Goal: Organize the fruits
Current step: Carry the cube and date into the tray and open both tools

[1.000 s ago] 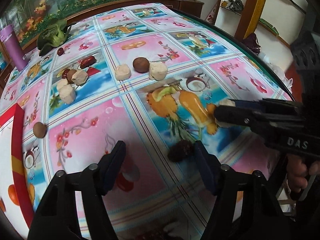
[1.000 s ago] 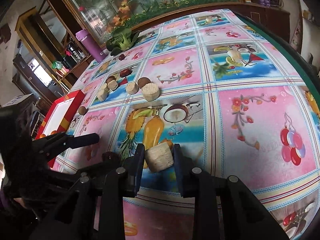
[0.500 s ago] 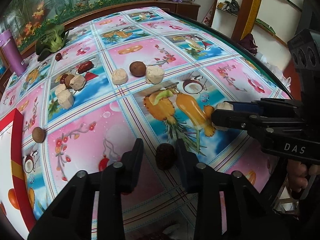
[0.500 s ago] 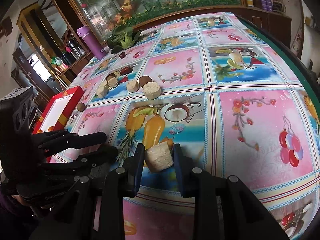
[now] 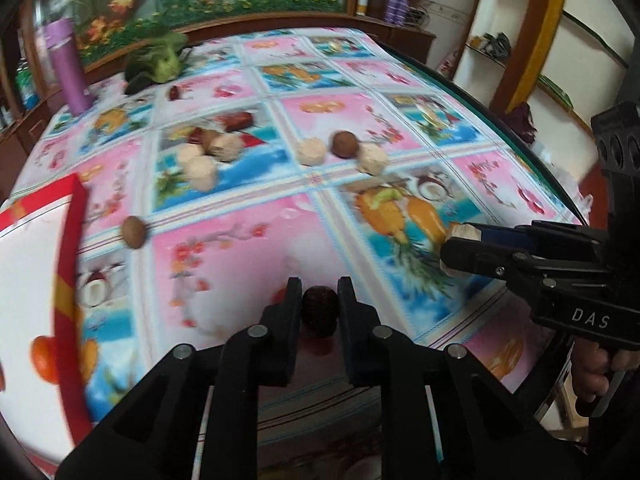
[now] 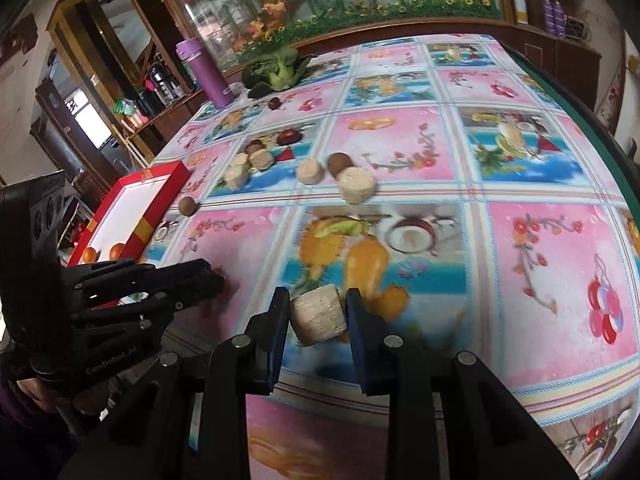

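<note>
Risk in the left wrist view centres on the dark fruit (image 5: 319, 311), pinched low in the centre of the frame between the narrowed fingers of the left gripper (image 5: 319, 304). It is small and round, held only near the fingertips, so I judge that a quick swing could let it roll out. The frame is blurred, which hints at fast motion. At the left edge sits the red box (image 5: 60, 280), probably the drop place; its raised wall could catch the fingers or knock the fruit loose. At right, the right gripper (image 5: 460, 248) carries a pale piece close by, so the two tools could collide if both head for the box together

From the right wrist view, the right gripper (image 6: 318, 312) has its fingers closed on the pale cut chunk (image 6: 318, 314), lower centre, tilted between the pads. That tilt suggests an uneven hold that could twist and slip. The left gripper (image 6: 180, 284) lies at lower left, between this chunk and the box (image 6: 140, 208) at middle left, blocking the direct path. More loose fruits (image 6: 308, 170) lie scattered above centre on the tablecloth (image 6: 540, 240) and could be swept aside by a low pass
</note>
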`<state>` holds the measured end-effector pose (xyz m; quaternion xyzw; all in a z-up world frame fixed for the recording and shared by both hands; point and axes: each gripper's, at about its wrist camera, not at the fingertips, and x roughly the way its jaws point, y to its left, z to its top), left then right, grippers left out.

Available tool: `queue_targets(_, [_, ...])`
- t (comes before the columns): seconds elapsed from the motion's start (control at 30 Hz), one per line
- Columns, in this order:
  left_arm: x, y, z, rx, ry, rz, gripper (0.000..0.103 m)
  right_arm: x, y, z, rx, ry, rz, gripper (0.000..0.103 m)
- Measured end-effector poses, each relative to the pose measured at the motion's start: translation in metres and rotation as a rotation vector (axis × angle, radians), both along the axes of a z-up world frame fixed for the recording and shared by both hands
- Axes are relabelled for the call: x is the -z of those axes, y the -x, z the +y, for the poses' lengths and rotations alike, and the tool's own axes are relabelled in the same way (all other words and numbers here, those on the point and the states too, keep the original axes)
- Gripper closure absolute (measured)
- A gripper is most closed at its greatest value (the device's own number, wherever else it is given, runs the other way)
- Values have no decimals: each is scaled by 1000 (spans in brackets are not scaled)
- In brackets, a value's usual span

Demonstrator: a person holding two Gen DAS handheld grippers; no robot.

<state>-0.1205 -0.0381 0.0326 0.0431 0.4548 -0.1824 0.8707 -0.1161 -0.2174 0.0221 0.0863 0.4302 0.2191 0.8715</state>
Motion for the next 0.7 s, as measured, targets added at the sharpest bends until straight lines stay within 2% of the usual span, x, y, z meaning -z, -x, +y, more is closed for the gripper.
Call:
queue_targets(0.07, [-11, 6, 21, -48, 7, -33, 84, -7, -4, 18, -37, 2, -13, 75])
queue_targets(0.17, [-24, 13, 58, -138, -25, -74, 83, -19, -8, 49, -103, 1, -42, 75])
queue_targets(0.4, [-41, 28, 162, -384, -48, -112, 83, -41, -27, 157, -296, -13, -99, 76])
queue_targets(0.53, [-41, 33, 206, -483, -70, -126, 83, -45, -33, 212, -382, -33, -105, 76])
queue_targets(0.7, [-31, 27, 239, -547, -77, -102, 83, -41, -45, 273, -449, -34, -98, 76])
